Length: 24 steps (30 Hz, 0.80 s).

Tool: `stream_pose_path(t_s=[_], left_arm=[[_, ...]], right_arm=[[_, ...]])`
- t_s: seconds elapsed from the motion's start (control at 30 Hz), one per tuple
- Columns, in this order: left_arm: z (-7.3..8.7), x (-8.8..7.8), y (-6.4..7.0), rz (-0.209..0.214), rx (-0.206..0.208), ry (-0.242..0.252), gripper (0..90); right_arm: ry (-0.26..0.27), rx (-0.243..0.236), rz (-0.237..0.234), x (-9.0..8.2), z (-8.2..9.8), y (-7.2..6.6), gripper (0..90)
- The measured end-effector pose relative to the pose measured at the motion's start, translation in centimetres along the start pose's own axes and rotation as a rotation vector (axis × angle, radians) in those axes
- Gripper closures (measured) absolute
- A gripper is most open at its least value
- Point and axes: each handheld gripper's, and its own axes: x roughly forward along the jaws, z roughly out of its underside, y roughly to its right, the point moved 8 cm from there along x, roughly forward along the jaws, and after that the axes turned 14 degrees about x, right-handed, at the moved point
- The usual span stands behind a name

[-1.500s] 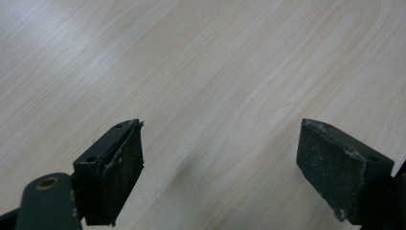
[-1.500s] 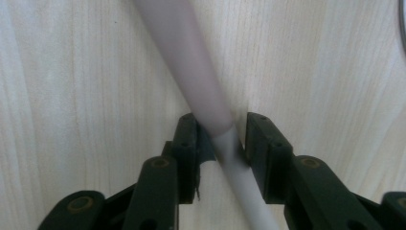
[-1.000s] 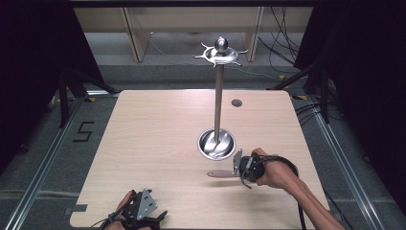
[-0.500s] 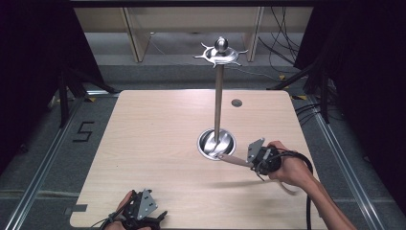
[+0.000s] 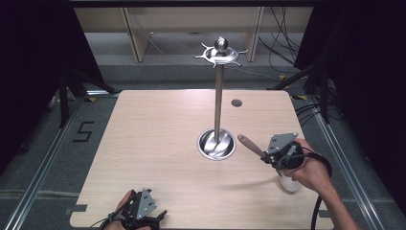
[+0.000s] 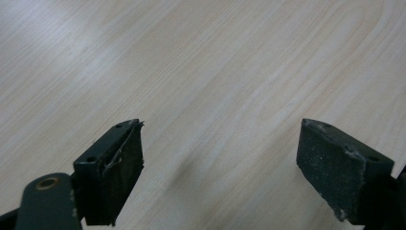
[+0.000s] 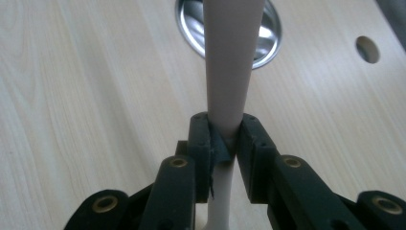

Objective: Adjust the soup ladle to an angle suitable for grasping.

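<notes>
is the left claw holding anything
No, the left claw is open, its two black jaws wide apart with bare wooden table between them.

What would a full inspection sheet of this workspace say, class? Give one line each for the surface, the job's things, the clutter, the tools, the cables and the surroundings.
Surface: light wooden table, with a small round hole near its far edge.
Job's things: metal stand upright on a round base, with a hooked crown on top; a utensil with a brown handle held tilted, handle end toward the stand.
Clutter: nothing seen.
Tools: left tool open, jaws wide apart over bare wood at the near edge; right tool shut on the handle.
Cables: black cable trails from the right tool; more cables on the floor at far right.
Surroundings: grey floor, dark curtains, a "5" marked on the floor at left.
</notes>
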Motion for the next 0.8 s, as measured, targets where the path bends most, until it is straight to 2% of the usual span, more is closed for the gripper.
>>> stream_pose_path(t_s=[0.07,0.1,0.2,0.23,0.3,0.33,0.37,0.4,0.43,0.47,0.5,0.67,0.8], left_arm=[[-0.1,0.0,0.1,0.005,-0.005,0.007,15.7],[0.0,-0.1,0.1,0.012,0.002,0.002,15.7],[0.0,-0.1,0.1,0.011,0.002,0.002,15.7],[0.0,-0.1,0.0,0.005,0.003,-0.001,15.7],[0.0,0.0,-0.1,-0.012,-0.005,0.002,15.7],[-0.1,-0.1,-0.3,-0.019,0.022,0.007,15.7],[0.0,-0.1,-0.1,-0.016,-0.001,-0.001,15.7],[-0.1,-0.1,-0.3,-0.017,0.026,0.007,15.7],[-0.1,0.0,-0.3,-0.016,0.029,0.010,15.7],[-0.1,0.0,-0.3,-0.016,0.029,0.010,15.7],[0.0,-0.1,0.0,-0.007,0.007,-0.006,15.7],[0.0,-0.1,-0.1,-0.008,0.007,-0.007,15.7],[0.0,-0.1,0.0,-0.008,0.007,-0.005,15.7]], right_arm=[[0.028,0.057,0.020,-0.8,0.2,0.2,77.3],[0.061,0.064,0.039,-1.1,0.1,0.5,77.4],[0.086,0.085,0.046,-1.6,0.2,0.7,77.4],[0.145,0.102,0.050,-2.0,0.1,1.0,77.4],[0.190,0.114,0.054,-2.5,-0.1,1.4,77.4],[0.214,0.125,0.051,-2.8,-0.1,1.4,77.4],[0.239,0.137,0.056,-3.0,-0.2,1.5,77.4],[0.249,0.142,0.049,-3.1,-0.3,1.5,77.4],[0.259,0.154,0.043,-3.3,-0.3,1.5,77.4],[0.275,0.170,0.045,-3.4,-0.4,1.5,77.4],[0.291,0.181,0.033,-3.6,-0.5,1.4,77.4],[0.350,0.199,0.030,-3.9,-1.0,1.6,77.4],[0.358,0.202,0.001,-3.8,-1.2,1.4,77.4]])
